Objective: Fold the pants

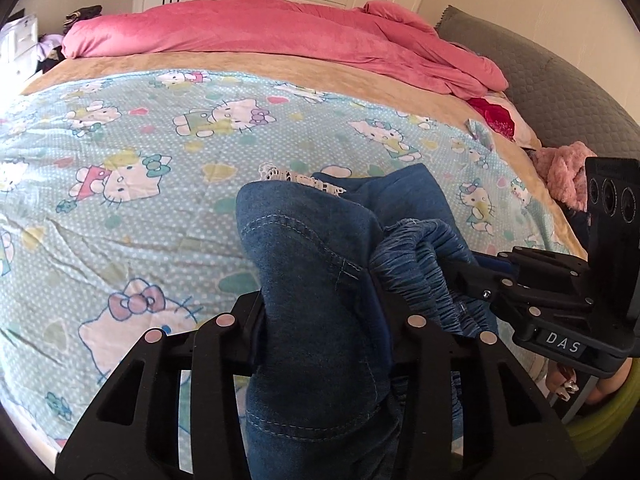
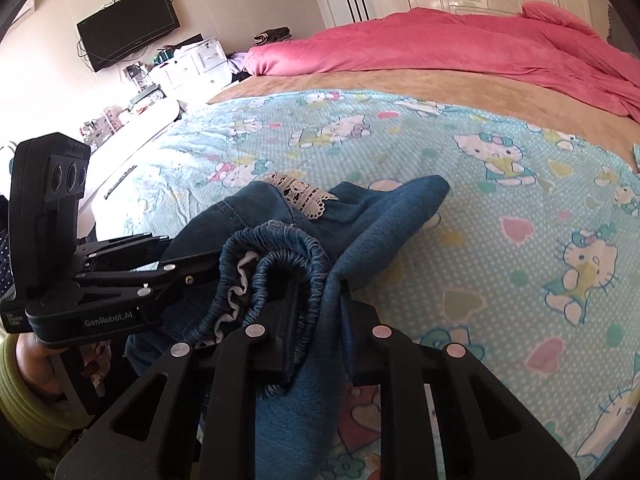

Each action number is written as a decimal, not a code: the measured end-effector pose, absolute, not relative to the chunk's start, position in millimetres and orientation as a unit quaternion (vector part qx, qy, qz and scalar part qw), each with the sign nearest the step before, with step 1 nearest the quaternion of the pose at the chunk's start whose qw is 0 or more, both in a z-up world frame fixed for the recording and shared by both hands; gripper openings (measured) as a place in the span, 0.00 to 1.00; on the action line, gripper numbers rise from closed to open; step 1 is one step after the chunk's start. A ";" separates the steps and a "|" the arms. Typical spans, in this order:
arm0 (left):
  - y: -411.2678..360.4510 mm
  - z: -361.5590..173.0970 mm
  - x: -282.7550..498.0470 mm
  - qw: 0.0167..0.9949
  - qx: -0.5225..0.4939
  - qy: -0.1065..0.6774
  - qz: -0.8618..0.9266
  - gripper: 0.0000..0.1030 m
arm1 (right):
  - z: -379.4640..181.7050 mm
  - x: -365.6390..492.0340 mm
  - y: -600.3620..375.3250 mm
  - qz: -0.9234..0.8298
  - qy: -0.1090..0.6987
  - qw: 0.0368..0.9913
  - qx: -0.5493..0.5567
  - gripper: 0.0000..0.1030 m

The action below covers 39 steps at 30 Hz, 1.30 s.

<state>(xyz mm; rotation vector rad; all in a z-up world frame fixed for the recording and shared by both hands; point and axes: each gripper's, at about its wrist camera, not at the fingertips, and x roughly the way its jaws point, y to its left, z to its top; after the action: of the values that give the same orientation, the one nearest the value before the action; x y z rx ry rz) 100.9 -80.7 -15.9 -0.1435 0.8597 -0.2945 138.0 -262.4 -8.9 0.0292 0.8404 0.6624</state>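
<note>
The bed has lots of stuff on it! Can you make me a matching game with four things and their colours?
Things:
1. pants
2. blanket
3. sheet
4. lace trim

Colours:
A. pink
B. white
C. dark blue
D. light blue with cartoon cats

Pairs: 1-C, 2-A, 3-D, 4-B

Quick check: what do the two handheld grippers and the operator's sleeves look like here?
Both are matte black plastic linkage grippers with silver round rivets. The left gripper body reads "GenRobot.AI"; the right gripper carries a white "DAS" label. Each has a black upright three-lens camera block. Yellow-green sleeve cuffs show at the hands.
</note>
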 end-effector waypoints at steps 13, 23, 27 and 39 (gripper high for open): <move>-58.7 -3.1 134.9 0.909 -0.094 0.389 -0.119 0.31 | 9.5 183.1 -232.0 0.314 0.374 0.873 -0.006 0.17; -50.6 -2.4 156.4 0.916 -0.098 0.372 -0.111 0.31 | 8.5 205.5 -221.8 0.300 0.371 0.879 -0.006 0.17; -49.0 -4.9 162.4 0.917 -0.095 0.373 -0.109 0.31 | 6.0 210.1 -222.4 0.289 0.370 0.883 -0.011 0.17; -41.2 -22.4 164.8 0.912 -0.098 0.386 -0.094 0.35 | -18.5 215.4 -235.4 0.242 0.394 0.887 -0.007 0.41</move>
<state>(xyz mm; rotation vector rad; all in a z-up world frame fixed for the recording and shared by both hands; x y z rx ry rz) 164.8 -41.2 -22.4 -0.2016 0.7958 -0.1927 215.4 -235.4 -18.5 -0.0141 0.8186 0.5033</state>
